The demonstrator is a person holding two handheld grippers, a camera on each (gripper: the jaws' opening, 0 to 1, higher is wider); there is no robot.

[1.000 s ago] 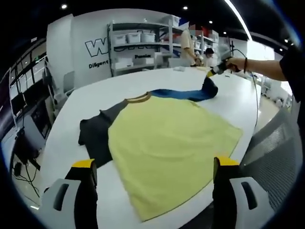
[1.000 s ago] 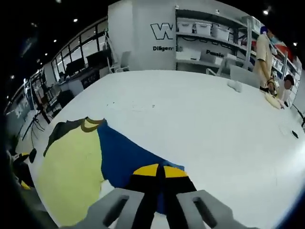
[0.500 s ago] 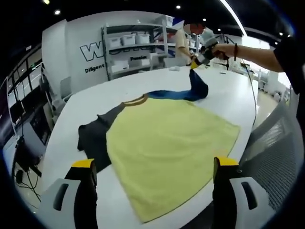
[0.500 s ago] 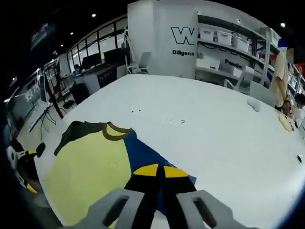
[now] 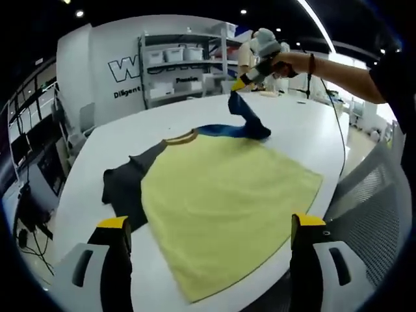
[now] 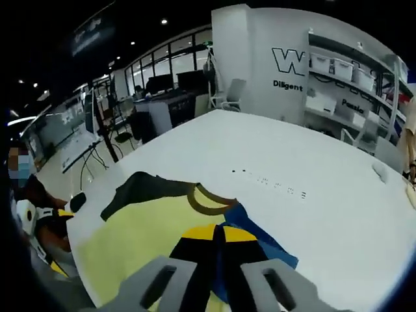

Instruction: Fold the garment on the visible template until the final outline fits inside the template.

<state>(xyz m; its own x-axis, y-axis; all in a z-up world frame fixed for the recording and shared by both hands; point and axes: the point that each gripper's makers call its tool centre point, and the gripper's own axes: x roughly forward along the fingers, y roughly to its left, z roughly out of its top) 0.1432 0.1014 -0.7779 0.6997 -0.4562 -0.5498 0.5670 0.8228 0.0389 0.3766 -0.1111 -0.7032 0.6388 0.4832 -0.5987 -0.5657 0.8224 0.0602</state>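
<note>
In the left gripper view, the left gripper (image 5: 208, 242) has its jaws wide apart at the bottom; the garment (image 5: 221, 195) lies mid-frame on the white table (image 5: 305, 136), its blue sleeve (image 5: 242, 117) now lifted higher, upper centre, by the right gripper (image 5: 239, 84). In the right gripper view, the right gripper (image 6: 216, 235) stays clamped on the blue sleeve (image 6: 260, 242), bottom centre, now over the brown collar (image 6: 209, 203).

1 shirt (image 5: 221, 201), 1 table (image 5: 110, 140), 2 grippers.

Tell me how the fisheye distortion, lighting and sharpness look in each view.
Left gripper view: strong barrel distortion curves the white table edge and shelving; the ceiling light strip blows out at upper right; the yellow T-shirt is evenly lit and fairly sharp. Right gripper view: the same bending on the wall lettering; the right gripper, close on the blue sleeve, looks soft.
</note>
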